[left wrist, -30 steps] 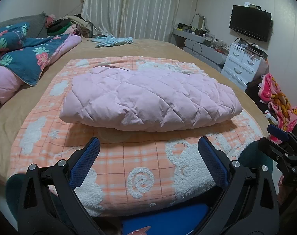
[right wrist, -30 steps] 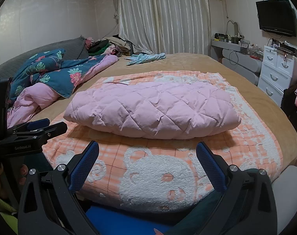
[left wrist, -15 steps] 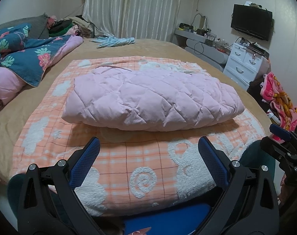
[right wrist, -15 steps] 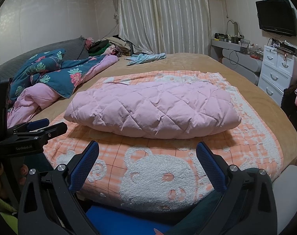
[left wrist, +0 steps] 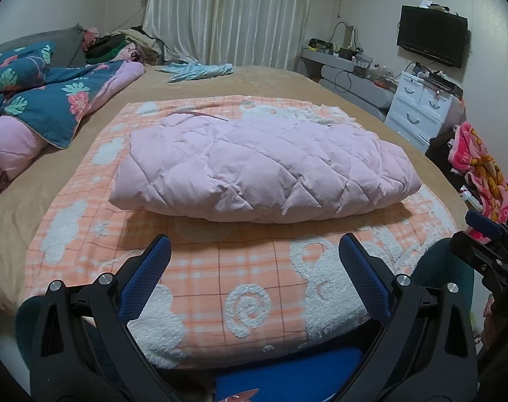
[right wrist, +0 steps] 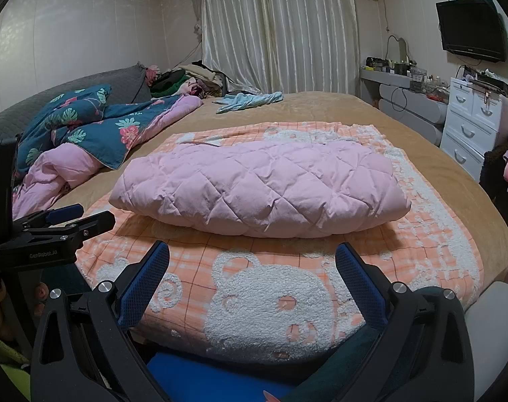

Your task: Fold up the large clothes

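**Pink quilted garment lying folded on the bed, both grippers standing off empty**

The pink quilted garment is lying in a thick, rounded bundle in the middle of the orange checked blanket, which is spread over the tan bed. Its edges are tucked under, so it is looking, in my judgement, folded or very close to it; the blanket is probably serving as a flat working area for the folding.

The left gripper is hovering at the near edge of the bed with its blue-padded fingers spread wide and nothing between them. The right gripper is doing the same, jaws wide apart and holding nothing, well short of the garment. Both are facing the bundle squarely, perhaps so the result can be checked or a last tidy-up chosen.

Much is staying hidden. The underside and far edge of the garment are not showing, so whether sleeves or a hood are tucked neatly cannot be told. A thin dark strip at its far left corner may be a zip or lining; it is too small to be sure. The near edge of the bed is being cut off by the grippers' frames, and the blue thing below them is unclear
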{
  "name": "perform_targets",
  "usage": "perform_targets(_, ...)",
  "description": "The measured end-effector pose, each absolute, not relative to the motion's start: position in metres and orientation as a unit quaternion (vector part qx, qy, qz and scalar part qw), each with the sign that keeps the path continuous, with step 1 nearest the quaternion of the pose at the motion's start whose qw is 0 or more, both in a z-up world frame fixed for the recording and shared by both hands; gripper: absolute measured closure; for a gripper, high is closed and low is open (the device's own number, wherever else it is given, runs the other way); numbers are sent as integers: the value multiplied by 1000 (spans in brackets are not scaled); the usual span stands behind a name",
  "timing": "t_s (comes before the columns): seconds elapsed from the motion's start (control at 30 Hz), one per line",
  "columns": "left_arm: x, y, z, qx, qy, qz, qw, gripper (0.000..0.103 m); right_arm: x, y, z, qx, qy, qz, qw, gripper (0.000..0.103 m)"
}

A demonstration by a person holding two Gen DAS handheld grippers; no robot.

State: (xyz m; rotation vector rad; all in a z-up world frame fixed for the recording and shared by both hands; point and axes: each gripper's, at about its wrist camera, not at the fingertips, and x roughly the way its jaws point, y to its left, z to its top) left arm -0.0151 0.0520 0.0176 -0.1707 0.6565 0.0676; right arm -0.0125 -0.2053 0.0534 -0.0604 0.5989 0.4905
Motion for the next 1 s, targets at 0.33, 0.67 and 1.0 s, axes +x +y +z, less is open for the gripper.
perform_targets(0.33, -16, 59, 17, -84, 324, 34, 942, 9, -12, -202, 54, -30, 293, 234, 927, 4)
perform_targets(0.67, -10, 84, 2, -105, 350, 40, 930, 9, 2, -229, 53, -15, 289, 164, 943, 4)
perform_targets(1.0, 35, 210, 3, -136, 333, 191, 913, 9, 65, -393, 34, 63, 278, -91, 954, 4)
